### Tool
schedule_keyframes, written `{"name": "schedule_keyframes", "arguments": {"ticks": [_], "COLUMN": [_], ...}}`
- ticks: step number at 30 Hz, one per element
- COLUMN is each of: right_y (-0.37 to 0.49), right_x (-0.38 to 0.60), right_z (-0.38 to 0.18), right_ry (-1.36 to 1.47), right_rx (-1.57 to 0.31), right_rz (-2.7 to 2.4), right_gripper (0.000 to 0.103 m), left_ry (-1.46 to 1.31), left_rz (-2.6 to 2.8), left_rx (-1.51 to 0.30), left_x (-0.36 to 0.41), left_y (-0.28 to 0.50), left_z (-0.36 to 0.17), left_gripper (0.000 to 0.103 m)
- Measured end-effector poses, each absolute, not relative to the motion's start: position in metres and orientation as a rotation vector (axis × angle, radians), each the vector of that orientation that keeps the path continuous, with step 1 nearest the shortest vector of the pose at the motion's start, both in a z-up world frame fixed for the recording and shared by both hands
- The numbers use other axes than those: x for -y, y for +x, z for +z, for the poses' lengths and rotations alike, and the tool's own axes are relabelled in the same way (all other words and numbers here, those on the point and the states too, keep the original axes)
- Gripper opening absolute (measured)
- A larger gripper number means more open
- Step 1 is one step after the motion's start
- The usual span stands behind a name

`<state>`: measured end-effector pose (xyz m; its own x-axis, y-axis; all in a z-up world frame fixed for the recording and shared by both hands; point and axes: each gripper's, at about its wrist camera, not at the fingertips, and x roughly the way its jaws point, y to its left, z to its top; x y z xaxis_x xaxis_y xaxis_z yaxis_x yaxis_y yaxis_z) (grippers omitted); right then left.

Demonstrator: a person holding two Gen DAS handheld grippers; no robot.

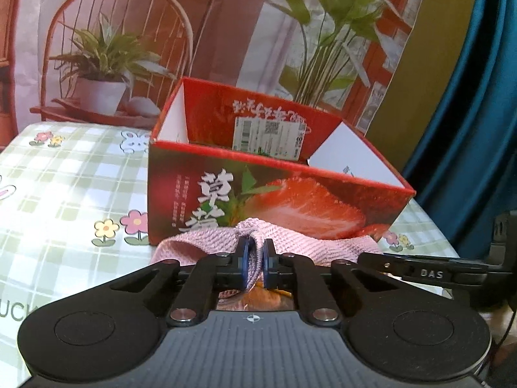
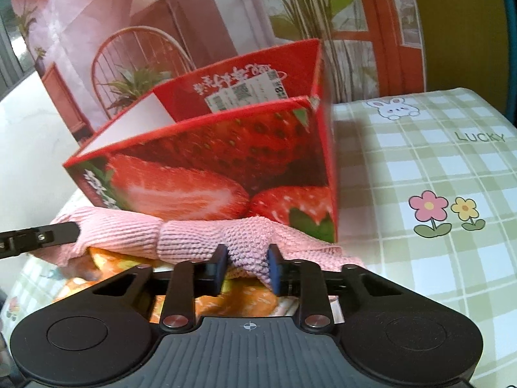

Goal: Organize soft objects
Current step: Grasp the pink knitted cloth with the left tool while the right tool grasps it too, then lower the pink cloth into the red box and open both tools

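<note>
1. The left gripper [image 1: 254,260] is pinched narrow on a gathered fold of the pink knitted cloth [image 1: 290,237], its blue pads [image 1: 244,255] squeezing the fabric between them.
2. The right gripper [image 2: 248,266] is clamped on another bunched part of the same pink knitted cloth [image 2: 194,236], with a thicker wad between its fingers.
3. The cloth is stretched between the two tools, just in front of the near wall of the strawberry box [image 1: 274,194], touching or almost touching it; part of it sags toward the tablecloth.
4. The strawberry box [image 2: 226,168] stands open-topped on the green checked tablecloth [image 1: 64,177], near the table's far edge, a white label [image 1: 269,137] on its inner back wall.
5. Under the cloth lies an orange printed fabric [image 2: 226,300], seen in the right wrist view.
6. In that view the tablecloth [image 2: 436,168] shows a rabbit, flowers and the word LUCKY.
7. A printed backdrop [image 1: 129,32] of chair and plants stands behind the table.
</note>
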<state>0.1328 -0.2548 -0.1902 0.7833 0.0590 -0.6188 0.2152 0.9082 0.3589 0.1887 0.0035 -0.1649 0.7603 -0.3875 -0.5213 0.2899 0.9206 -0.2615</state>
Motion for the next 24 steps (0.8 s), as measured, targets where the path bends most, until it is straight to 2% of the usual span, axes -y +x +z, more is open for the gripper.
{"name": "schedule_keyframes", "arguments": {"ticks": [15, 24], "right_y": [0.115, 0.130], "right_x": [0.243, 0.252], "right_z": [-0.112, -0.058], "right_ry": [0.369, 0.269], "right_rx": [-0.460, -0.345], "right_rz": [0.013, -0.013], "right_gripper": [0.016, 0.016], "left_ry": [-0.251, -0.187], "left_rz": [-0.361, -0.404], "left_rx": [-0.448, -0.350], "left_x": [-0.027, -0.012], "left_y": [0.178, 0.224], "left_z": [-0.120, -0.070], "left_gripper": [0.008, 0.008]}}
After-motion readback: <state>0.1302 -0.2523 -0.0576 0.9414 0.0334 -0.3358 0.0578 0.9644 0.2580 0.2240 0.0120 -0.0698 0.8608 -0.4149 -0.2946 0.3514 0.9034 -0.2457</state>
